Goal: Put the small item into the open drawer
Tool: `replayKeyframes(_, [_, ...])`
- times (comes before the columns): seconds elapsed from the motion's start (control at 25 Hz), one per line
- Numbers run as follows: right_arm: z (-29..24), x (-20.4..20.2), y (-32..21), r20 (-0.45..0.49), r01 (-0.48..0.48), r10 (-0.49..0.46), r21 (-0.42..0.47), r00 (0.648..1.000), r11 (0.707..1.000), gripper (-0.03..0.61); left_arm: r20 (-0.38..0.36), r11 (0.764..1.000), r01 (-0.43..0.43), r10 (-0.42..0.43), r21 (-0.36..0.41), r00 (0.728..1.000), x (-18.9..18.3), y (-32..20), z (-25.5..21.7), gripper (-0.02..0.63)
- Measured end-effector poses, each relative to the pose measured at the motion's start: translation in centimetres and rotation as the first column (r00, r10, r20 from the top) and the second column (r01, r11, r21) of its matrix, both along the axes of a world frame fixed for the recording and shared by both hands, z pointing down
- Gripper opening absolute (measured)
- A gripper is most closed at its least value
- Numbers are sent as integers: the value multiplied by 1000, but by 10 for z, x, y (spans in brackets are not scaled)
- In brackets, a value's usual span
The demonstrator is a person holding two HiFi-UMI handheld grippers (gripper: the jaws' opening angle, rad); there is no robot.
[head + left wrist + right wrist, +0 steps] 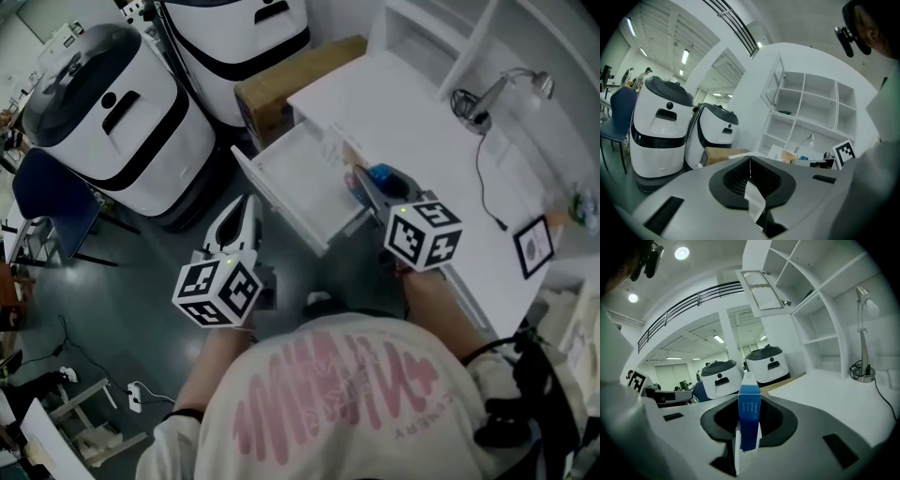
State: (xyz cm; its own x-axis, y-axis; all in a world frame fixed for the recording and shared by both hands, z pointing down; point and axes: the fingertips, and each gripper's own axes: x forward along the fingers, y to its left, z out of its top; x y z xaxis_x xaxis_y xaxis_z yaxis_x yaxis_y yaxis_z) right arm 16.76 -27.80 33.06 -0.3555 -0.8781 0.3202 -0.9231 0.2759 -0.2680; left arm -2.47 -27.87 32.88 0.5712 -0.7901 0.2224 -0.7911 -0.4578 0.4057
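Note:
A small blue box stands upright between the jaws of my right gripper, which is shut on it. In the head view the blue box and right gripper hover over the right end of the open white drawer, which is pulled out from the white desk. My left gripper hangs over the dark floor just left of the drawer's front. In its own view the left gripper has its jaws together with nothing between them.
Two large white-and-black rounded machines stand on the floor at the left, with a blue chair beside them. A cardboard box sits behind the drawer. On the desk are a desk lamp, its cable and a small framed picture.

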Motion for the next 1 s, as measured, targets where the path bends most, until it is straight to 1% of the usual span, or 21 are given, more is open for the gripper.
replayKeyframes(0.32, [35, -11, -42, 14, 75, -74, -70, 997, 995, 92, 20, 997, 57, -56, -49, 998, -9, -30, 26, 31])
replayKeyframes(0.56, [59, -25, -59, 22, 123, -121, -121, 992, 985, 92, 15, 993, 66, -65, -101, 998, -15, -33, 48, 31])
replayKeyframes(0.72, [75, -34, -67, 18, 152, -151, -159, 988, 976, 92, 27, 984, 102, -99, -146, 995, -27, -34, 61, 31])
replayKeyframes(1.0, [106, -38, -73, 13, 162, -163, -222, 987, 962, 92, 52, 975, 162, -156, -150, 986, -46, -35, 69, 31])
